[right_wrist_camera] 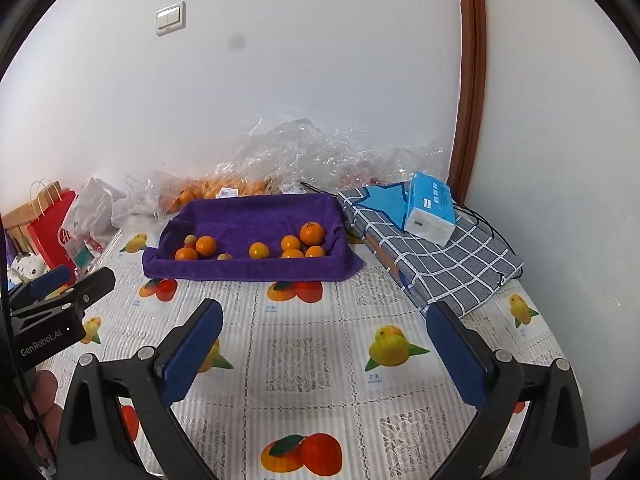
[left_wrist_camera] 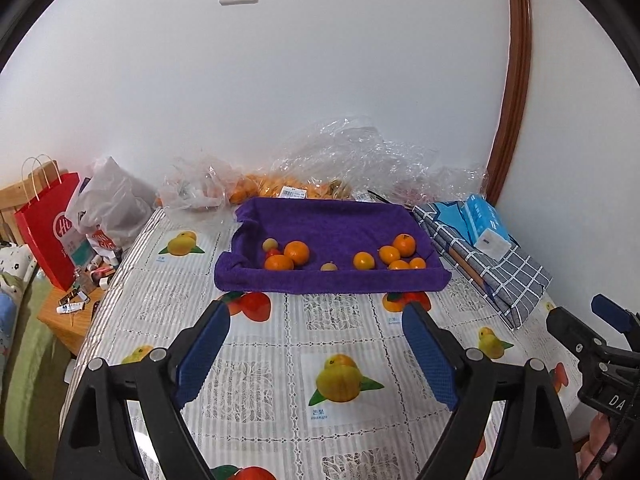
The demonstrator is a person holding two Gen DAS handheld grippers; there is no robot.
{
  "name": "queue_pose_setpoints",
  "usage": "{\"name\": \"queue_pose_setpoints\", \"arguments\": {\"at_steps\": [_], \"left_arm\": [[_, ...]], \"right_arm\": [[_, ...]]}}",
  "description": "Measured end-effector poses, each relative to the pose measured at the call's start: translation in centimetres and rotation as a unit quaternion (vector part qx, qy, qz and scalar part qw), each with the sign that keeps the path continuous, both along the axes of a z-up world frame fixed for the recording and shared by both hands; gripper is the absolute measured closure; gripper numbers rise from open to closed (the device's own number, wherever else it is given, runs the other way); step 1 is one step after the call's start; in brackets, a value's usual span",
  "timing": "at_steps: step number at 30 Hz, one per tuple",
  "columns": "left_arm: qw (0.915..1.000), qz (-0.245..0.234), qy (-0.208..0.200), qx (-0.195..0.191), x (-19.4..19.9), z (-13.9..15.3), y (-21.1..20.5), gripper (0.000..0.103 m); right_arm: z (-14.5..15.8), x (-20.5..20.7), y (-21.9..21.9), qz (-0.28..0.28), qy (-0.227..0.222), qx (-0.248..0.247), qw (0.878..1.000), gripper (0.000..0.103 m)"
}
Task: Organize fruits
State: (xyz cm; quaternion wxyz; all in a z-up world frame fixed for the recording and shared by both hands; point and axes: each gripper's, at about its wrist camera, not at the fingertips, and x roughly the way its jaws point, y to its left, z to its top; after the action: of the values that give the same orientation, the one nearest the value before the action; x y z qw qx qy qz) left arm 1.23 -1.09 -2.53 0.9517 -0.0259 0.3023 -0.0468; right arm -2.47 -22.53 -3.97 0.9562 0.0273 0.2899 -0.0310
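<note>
Your left gripper [left_wrist_camera: 316,320] hangs above the fruit-print tablecloth [left_wrist_camera: 256,364] with jaws spread wide and nothing between them; ahead, oranges [left_wrist_camera: 297,252] lie in the purple towel-lined tray [left_wrist_camera: 332,280].

Your right gripper [right_wrist_camera: 324,320] is likewise wide and empty, the tray [right_wrist_camera: 248,270] beyond it, a tissue pack [right_wrist_camera: 430,208] on checked cloth [right_wrist_camera: 452,268] to its right.

Left tongs [left_wrist_camera: 316,312] and right tongs [right_wrist_camera: 324,312] side by side, jaws spread wide, empty.
</note>
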Motion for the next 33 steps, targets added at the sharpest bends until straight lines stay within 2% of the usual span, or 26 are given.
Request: {"name": "queue_pose_setpoints", "arguments": {"at_steps": [33], "left_arm": [[1.0,0.002,-0.005,0.008,-0.7,0.2,-0.4,0.015]], "right_arm": [[0.6,-1.1,-0.1,-0.009,-0.014,0.004,1.0,0.003]]}}
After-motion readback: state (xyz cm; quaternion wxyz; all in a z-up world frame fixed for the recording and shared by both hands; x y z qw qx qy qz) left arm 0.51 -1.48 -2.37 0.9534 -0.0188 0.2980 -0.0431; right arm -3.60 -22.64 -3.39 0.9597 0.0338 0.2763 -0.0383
